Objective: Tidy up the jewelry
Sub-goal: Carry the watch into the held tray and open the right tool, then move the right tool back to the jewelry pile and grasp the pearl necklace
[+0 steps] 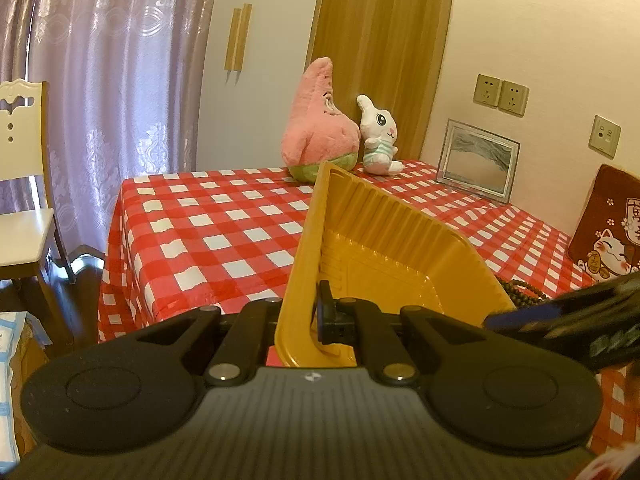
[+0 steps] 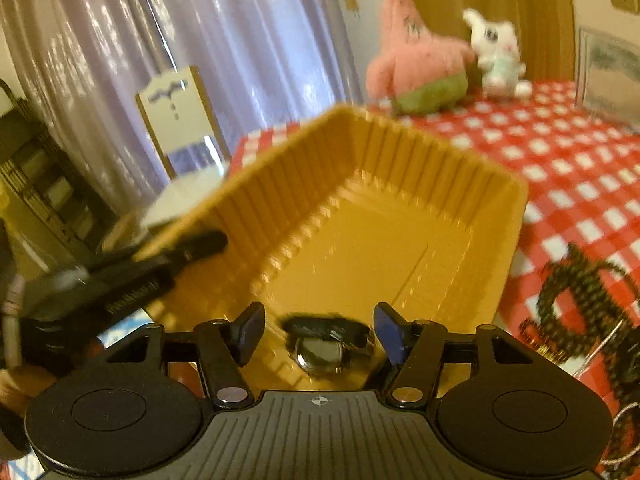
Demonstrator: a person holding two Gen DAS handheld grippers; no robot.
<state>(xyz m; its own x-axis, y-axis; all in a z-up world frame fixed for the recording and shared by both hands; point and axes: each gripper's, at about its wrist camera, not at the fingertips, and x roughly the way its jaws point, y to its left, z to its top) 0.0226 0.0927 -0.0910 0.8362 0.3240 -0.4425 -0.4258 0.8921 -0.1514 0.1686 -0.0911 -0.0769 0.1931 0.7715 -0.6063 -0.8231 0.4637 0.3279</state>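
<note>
A watch (image 2: 322, 344) lies in the tray (image 2: 400, 184); beads (image 2: 576, 300) lie on the table (image 1: 208, 224) to its right.

Soft daylight glowed through the sheer lilac patterned curtain (image 1: 100, 92), leaving the room warm and evenly lit. The left wrist view was sharp, though fisheye bending curved its edges. The right wrist view smeared with motion blur, the fuzzy pink star-shaped plush toy (image 2: 416, 56) softened.
</note>
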